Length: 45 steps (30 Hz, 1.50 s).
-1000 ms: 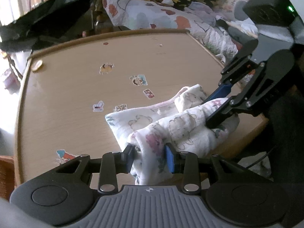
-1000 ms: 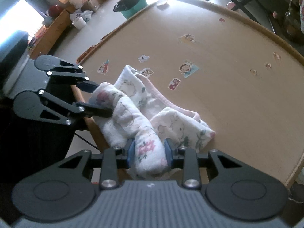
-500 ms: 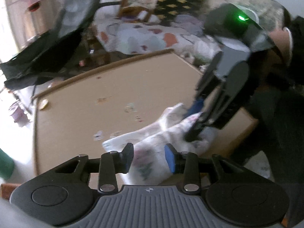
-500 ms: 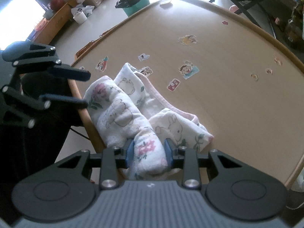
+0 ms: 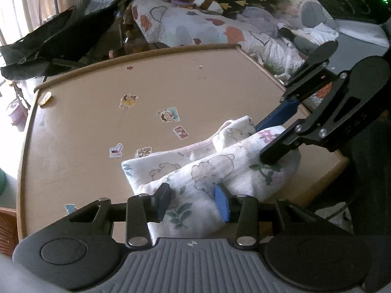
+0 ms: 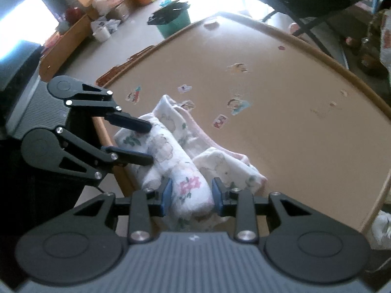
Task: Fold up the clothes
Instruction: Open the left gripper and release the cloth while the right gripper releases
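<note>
The left claw (image 5: pixel 193 201) stands with its blue pads (image 5: pixel 222 204) parted wider than the cloth (image 5: pixel 210 171) between them. The left pad shows a small gap to the fabric; the right pad lies against the fold or just beside it, and I cannot tell which. So this claw looks released rather than clenched, with the roll of cloth running through its gap. In the right wrist view the same claw (image 6: pixel 149 142) shows from the side, one finger above and one below the end of the roll, both at the fabric's edge.

The right claw (image 6: pixel 191 197) grips the other end of the roll: both pads (image 6: pixel 167 196) press into the flowered fabric, which bulges between them. It is grasping the cloth. From the left wrist view this claw (image 5: pixel 268 141) bites the roll from the right, the upper blue finger over the fabric and the lower dark one under it.

The cloth is white with printed animals, flowers and a pink hem. It lies bunched in a thick roll at the near edge of the table (image 5: pixel 97 122), partly hanging over the rim, with a flatter layer spread toward the table's middle.

Stickers (image 5: pixel 168 114) dot the tabletop beyond the cloth. Past the table stand a bed with a heart quilt (image 5: pixel 195 26) and, in the right view, a green bin (image 6: pixel 173 23).
</note>
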Each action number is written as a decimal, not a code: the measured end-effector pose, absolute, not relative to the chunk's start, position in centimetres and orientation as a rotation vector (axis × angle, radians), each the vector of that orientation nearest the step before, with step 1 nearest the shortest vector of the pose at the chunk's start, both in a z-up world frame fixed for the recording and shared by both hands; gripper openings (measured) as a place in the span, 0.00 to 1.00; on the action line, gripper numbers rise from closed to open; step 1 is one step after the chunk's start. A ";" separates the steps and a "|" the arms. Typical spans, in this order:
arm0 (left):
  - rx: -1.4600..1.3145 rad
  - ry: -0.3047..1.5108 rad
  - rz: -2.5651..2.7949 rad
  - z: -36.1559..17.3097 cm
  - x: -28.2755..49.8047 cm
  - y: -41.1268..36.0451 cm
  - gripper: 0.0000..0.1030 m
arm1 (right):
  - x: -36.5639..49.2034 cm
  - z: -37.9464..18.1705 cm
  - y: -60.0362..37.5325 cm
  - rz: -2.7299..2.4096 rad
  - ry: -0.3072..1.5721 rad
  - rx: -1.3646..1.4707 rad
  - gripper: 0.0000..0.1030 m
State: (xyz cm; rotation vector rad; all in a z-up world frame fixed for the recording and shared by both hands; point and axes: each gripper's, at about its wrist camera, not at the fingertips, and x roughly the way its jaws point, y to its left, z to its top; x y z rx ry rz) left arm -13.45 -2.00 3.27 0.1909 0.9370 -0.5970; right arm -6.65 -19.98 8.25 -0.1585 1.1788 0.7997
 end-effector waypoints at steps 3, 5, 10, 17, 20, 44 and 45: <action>0.181 0.939 -0.590 2.9 -13.4 -2.1 0.43 | -6.7 8.1 -20.5 0.768 1.178 -0.132 0.33; 0.174 0.938 -0.588 2.8 -13.3 -2.1 0.43 | -6.7 7.4 -20.6 0.747 1.178 -0.124 0.33; 0.171 0.942 -0.586 2.8 -13.1 -2.1 0.43 | -6.9 6.1 -20.2 0.721 1.162 -0.137 0.35; 0.186 0.981 -0.583 3.0 -12.4 -2.6 0.43 | -9.0 9.4 -20.2 0.738 1.041 -0.245 0.36; 0.176 0.993 -0.579 3.0 -12.1 -2.5 0.44 | -10.4 11.0 -20.0 0.748 0.989 -0.307 0.36; 0.242 0.922 -0.615 3.9 -12.7 -1.6 0.54 | -16.8 5.6 -13.9 0.834 0.736 -0.841 0.38; 0.252 0.913 -0.618 4.2 -12.9 -1.4 0.54 | -16.8 5.5 -13.9 0.830 0.736 -0.839 0.39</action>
